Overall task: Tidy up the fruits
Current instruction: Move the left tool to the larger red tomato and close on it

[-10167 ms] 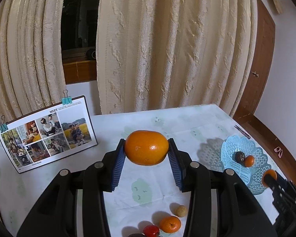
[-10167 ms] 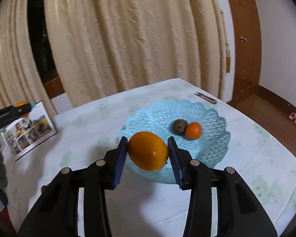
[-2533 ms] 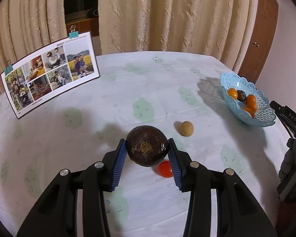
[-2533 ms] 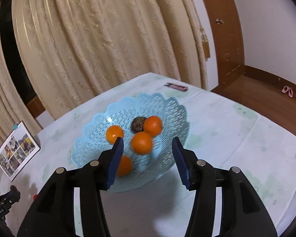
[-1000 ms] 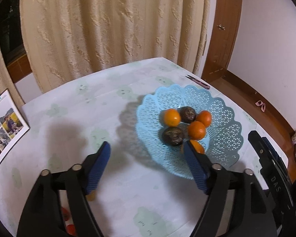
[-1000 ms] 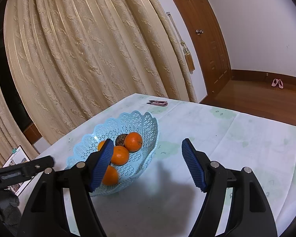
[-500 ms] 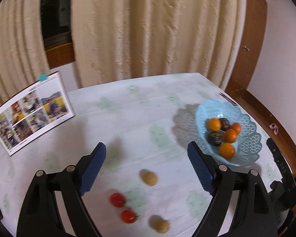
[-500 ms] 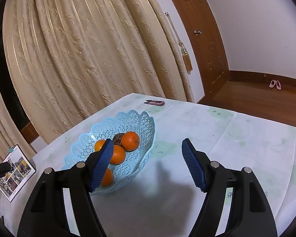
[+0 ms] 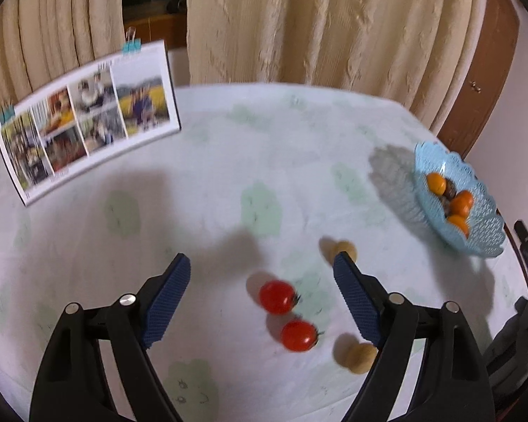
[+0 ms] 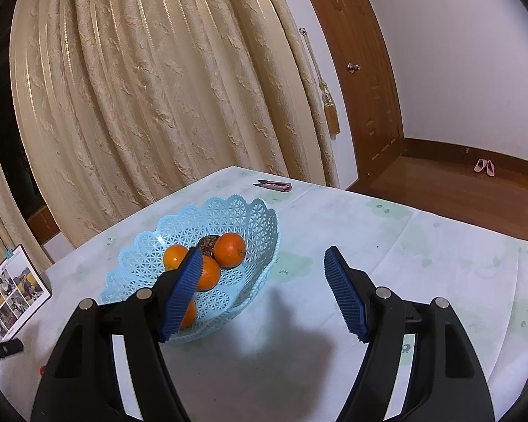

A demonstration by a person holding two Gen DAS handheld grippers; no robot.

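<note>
Left tongs (image 9: pixel 260 263): held wide apart above the surface, the jaws having just closed in a little; nothing is gripped, though two red cherry tomatoes are framed between the blue ribbed pads.
Right tongs (image 10: pixel 262 256): spread wide, gripping nothing, held over the surface just beside the basket.
Surface (image 9: pixel 211 183): a white cloth printed with pale green patches is laid over it.
Light blue plastic lattice basket (image 10: pixel 257 225): set near the right edge of the surface; several round orange citrus fruits (image 10: pixel 229 249) and one dark brown round fruit (image 10: pixel 207 244) are piled inside it.
Red cherry tomatoes: the farther tomato (image 9: pixel 276 297) and the nearer tomato (image 9: pixel 298 336) are lying close together on the cloth, well apart from the basket.
Small tan round fruits: one (image 9: pixel 345 249) is seen just beyond the right pad tip, the other (image 9: pixel 360 358) partly hidden behind that finger, towards the near edge.
Clipped sheet of printed photographs (image 9: pixel 88 116): propped upright at the far left corner of the surface.
Small pink snips (image 10: pixel 274 185): lying near the far edge, beyond the basket.
</note>
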